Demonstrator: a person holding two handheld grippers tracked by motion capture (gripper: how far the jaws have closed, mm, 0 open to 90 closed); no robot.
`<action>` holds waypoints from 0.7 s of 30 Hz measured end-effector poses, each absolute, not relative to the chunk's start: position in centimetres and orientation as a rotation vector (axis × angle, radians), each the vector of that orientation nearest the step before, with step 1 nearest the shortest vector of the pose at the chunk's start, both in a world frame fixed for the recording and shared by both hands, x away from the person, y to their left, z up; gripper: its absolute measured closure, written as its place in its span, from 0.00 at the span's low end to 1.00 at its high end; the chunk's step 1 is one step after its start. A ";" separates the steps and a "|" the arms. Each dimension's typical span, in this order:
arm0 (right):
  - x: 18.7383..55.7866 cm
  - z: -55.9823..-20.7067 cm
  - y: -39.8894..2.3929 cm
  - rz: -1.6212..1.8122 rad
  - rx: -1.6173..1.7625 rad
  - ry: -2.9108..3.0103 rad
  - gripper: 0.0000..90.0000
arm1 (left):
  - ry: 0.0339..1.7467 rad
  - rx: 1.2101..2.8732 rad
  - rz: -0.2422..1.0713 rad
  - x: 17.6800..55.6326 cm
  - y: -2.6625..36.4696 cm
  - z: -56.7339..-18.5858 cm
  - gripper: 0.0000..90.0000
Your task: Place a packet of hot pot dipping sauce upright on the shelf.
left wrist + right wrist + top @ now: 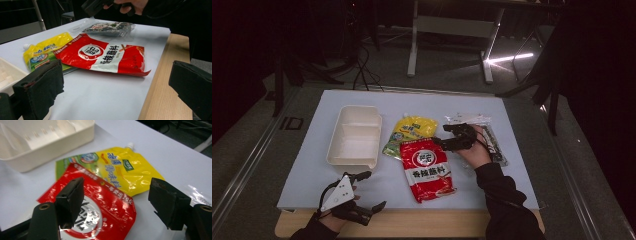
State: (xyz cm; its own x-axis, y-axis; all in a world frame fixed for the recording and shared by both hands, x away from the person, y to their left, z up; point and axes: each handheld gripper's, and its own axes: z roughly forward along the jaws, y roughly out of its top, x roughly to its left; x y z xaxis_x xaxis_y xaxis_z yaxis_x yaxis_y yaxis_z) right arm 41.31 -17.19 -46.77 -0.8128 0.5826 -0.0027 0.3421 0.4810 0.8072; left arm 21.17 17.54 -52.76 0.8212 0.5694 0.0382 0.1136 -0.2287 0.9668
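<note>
A red sauce pouch (428,170) lies mid-table, its top edge overlapping a yellow-green spout pouch (409,131). My right gripper (440,135) hovers open just above the red pouch's upper right corner, pointing left. In the right gripper view the red pouch (100,195) and the yellow pouch (125,170) lie below the jaws, and my right gripper (118,201) holds nothing. My left gripper (373,190) rests open near the table's front edge, left of the red pouch (105,56). Its jaws stand wide apart and empty in the left gripper view (115,92).
A white two-compartment tray (354,135) sits left of the pouches. A clear packet with dark contents (494,142) lies under the right hand. A white mat (312,170) covers the table, with a wooden strip (437,217) along the front. Dark floor and furniture legs lie beyond.
</note>
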 end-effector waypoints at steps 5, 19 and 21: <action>42.4 -47.7 -16.8 1.194 0.811 2.507 0.34 | 0.526 1.781 0.457 21.2 17.5 -52.8 0.01; 45.6 -51.1 -16.3 1.095 0.889 2.644 0.38 | 0.534 1.782 0.441 21.3 17.6 -53.0 0.01; 45.7 -51.2 -16.3 1.095 0.895 2.649 0.38 | 0.533 1.782 0.440 21.3 17.6 -53.0 0.01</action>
